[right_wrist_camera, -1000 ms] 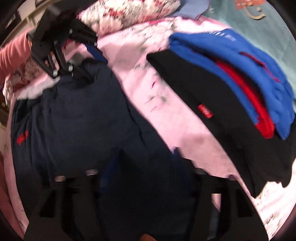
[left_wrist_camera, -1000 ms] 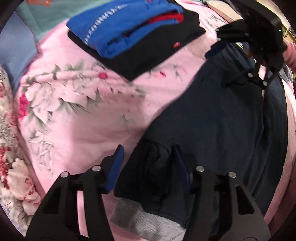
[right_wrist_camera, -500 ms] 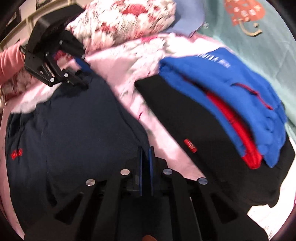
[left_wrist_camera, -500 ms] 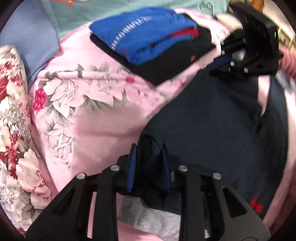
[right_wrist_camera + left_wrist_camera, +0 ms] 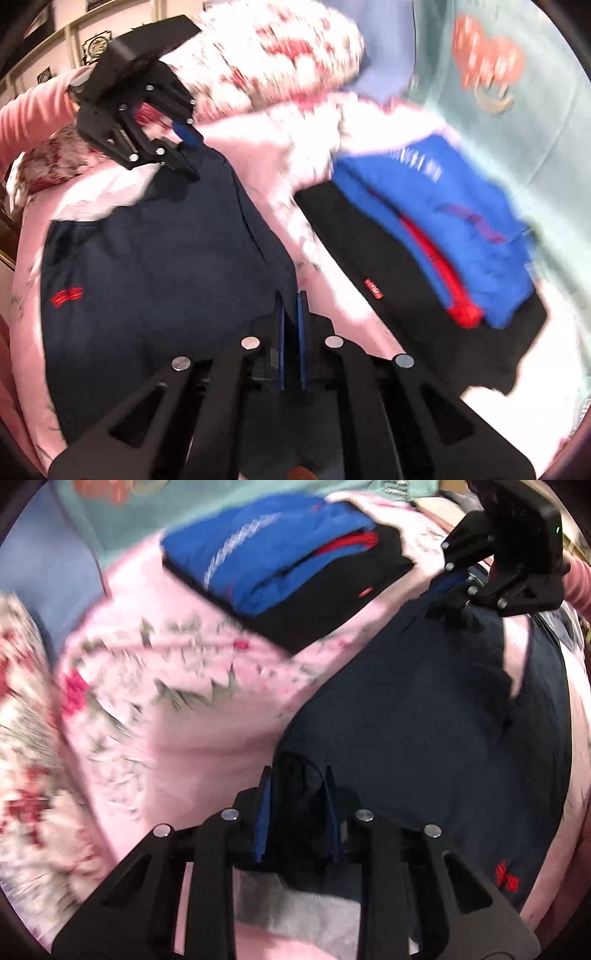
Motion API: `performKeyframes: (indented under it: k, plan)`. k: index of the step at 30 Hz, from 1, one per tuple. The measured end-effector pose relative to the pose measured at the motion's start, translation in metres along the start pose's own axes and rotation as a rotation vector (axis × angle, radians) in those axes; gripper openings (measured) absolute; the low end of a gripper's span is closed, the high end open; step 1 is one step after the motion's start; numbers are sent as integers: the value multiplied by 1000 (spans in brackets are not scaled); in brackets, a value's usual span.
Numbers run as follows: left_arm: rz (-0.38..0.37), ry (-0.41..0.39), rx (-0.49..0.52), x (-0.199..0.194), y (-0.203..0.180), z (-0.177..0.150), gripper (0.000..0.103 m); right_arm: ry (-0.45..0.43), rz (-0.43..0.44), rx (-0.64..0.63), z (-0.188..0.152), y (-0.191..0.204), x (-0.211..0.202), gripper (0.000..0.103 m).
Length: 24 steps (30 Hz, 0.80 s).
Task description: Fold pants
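Observation:
Dark navy pants (image 5: 424, 716) with a small red logo (image 5: 508, 877) lie on the pink floral bedspread (image 5: 177, 716). My left gripper (image 5: 297, 775) is shut on a bunched navy corner of the pants, just above a grey cuff (image 5: 295, 912). In the right wrist view the same pants (image 5: 147, 266) spread to the left, and my right gripper (image 5: 291, 295) is shut on their edge. Each gripper shows in the other's view: the right gripper (image 5: 454, 590) at the pants' far corner, the left gripper (image 5: 177, 151) at the upper left, held by a pink-sleeved arm.
A stack of folded clothes, blue (image 5: 280, 550) and red over black (image 5: 332, 605), sits on the bedspread beyond the pants; the same stack (image 5: 436, 229) is at my right. A floral pillow (image 5: 273, 55) and a teal cloth (image 5: 517, 110) lie further back.
Both grippers went from open to shut on the pants' corners. Both have since lifted and shifted, with the fabric pulled taut between them.

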State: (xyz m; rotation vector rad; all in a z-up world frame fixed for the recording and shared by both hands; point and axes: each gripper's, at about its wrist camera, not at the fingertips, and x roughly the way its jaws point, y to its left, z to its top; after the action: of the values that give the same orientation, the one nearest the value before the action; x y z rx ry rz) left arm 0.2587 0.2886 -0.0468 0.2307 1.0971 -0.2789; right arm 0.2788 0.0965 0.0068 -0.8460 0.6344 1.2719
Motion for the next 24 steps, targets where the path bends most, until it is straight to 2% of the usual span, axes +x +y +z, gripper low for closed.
performKeyframes:
  k: [3,4,6,9,14,17,19,24]
  plan:
    - [60,-73,79,-46,-34,-6,26,-32,-105,-127,-12,57,-43,6]
    - [100,-95,132,-65,-57,-14,26,-33,-124,-162,-15,74,-48,6]
    - [140,-100,193,-76,-82,-24,26,-33,-152,-265,-33,116,-58,6]
    - [185,-68,289,-92,-128,-57,26,-22,-192,-386,-66,171,-55,6]
    - [212,23,386,-89,-191,-118,26,41,-150,-476,-117,233,-29,6]
    - [230,68,416,-73,-214,-146,26,57,-153,-484,-130,247,-14,6]
    - [247,90,428,-57,-220,-159,26,41,-187,-484,-134,249,-9,6]
    - [282,48,387,-60,-227,-175,26,25,-217,-474,-135,251,-11,6]
